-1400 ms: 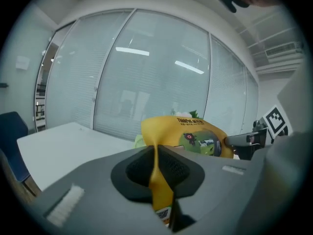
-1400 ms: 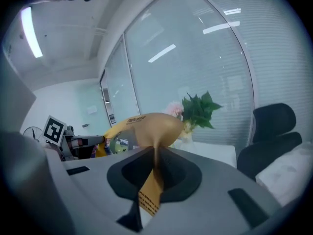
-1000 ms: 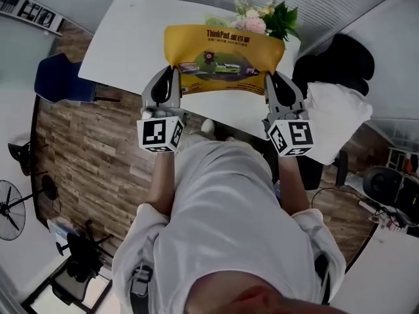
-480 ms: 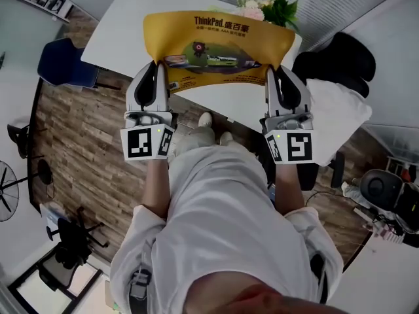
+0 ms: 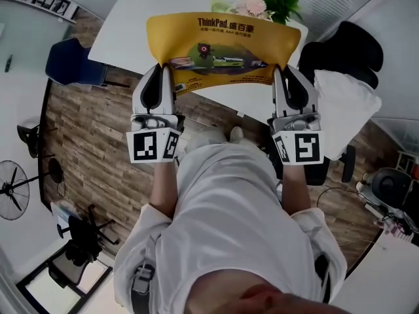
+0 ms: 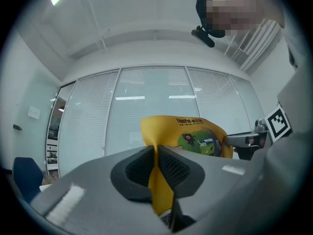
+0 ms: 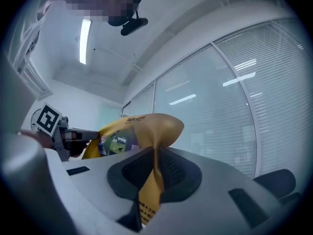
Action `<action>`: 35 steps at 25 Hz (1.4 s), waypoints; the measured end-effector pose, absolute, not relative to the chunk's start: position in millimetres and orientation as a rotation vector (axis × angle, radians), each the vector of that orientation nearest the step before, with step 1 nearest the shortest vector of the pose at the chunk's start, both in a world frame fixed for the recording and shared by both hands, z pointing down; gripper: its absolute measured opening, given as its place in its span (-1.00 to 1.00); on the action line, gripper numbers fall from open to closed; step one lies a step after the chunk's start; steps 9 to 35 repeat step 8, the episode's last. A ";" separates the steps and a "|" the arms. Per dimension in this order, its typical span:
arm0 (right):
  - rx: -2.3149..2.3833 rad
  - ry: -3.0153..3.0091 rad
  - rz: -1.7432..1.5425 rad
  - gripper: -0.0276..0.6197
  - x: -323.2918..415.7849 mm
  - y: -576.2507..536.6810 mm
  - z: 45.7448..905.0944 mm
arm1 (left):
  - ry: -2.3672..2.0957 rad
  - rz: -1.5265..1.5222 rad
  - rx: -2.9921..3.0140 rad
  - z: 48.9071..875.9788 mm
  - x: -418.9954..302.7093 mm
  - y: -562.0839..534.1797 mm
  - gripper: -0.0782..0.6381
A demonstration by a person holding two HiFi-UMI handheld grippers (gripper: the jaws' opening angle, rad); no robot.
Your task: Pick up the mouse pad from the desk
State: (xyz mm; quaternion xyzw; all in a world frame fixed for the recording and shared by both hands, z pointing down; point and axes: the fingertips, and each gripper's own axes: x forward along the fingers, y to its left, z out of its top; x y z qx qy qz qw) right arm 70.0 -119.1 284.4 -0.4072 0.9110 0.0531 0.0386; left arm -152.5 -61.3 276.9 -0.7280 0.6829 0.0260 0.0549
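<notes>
The yellow mouse pad [image 5: 222, 41] is held up over the white surface [image 5: 118, 28], slung between both hands. The left gripper [image 5: 159, 77] is clamped on its near left corner and the right gripper [image 5: 288, 77] on the near right. It looks light, thin and floppy, creasing at the pads, so two corner holds suit it. Flowers [image 5: 262, 2] stand close behind its far edge. Above, there is open room.

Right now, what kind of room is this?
Probably an office. There's a white desk, a blue chair beside it, and glass walls with blinds.
</notes>
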 end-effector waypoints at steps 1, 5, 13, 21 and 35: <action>-1.258 2.792 0.166 -0.80 70.5 -118.1 283.7 | 2.068 0.086 -2.220 277.3 -152.3 -61.1 -0.70; -1.282 2.780 0.174 -0.80 67.2 -117.0 281.9 | 2.045 0.075 -2.232 277.4 -155.3 -61.3 -0.70; -1.283 2.775 0.169 -0.80 59.8 -115.5 284.9 | 2.027 0.033 -2.217 275.5 -161.8 -59.5 -0.70; -1.283 2.775 0.169 -0.80 59.8 -115.5 284.9 | 2.027 0.033 -2.217 275.5 -161.8 -59.5 -0.70; -1.283 2.775 0.169 -0.80 59.8 -115.5 284.9 | 2.027 0.033 -2.217 275.5 -161.8 -59.5 -0.70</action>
